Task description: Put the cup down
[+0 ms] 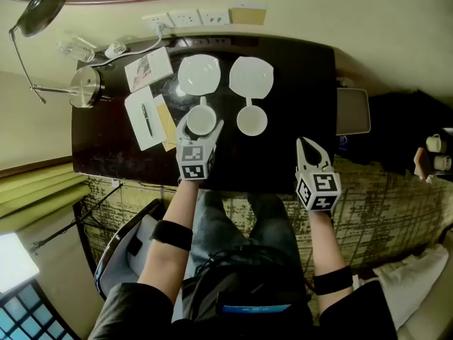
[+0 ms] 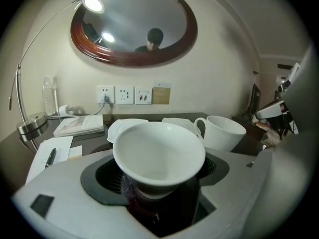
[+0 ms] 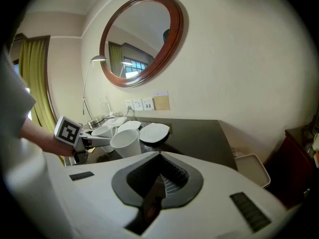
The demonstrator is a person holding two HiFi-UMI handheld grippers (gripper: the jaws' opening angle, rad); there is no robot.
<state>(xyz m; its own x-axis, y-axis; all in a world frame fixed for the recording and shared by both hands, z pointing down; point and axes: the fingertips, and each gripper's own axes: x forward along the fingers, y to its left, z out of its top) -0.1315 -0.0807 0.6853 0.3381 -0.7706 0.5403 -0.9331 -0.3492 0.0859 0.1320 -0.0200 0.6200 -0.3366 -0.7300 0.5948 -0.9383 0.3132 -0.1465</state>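
Holding cup (image 1: 201,121): left gripper (image 1: 201,124) has its jaws spread wide and clamped on the cup's sides. The cup sits near the table's (image 1: 297,91) front edge, left of centre. Whether its base touches the top can't be told.

Step in hand looks like the set-down:
- Lower straight with the base level.
- Open only once the base sits flat.
- Go slow: glazed ceramic on a hard, glossy dark top will likely clack or skid.
- Mind the second cup (image 1: 251,120) at 3 o'clock, just beside, and the saucer (image 1: 199,73) at 12 o'clock, near.

The cup is glossy white, with a round rim and a wall tapering to a narrow foot. Both saucers are white with wavy edges.

Right gripper (image 1: 312,147) is at 4 o'clock by the table edge, jaws pressed together, nothing in them.
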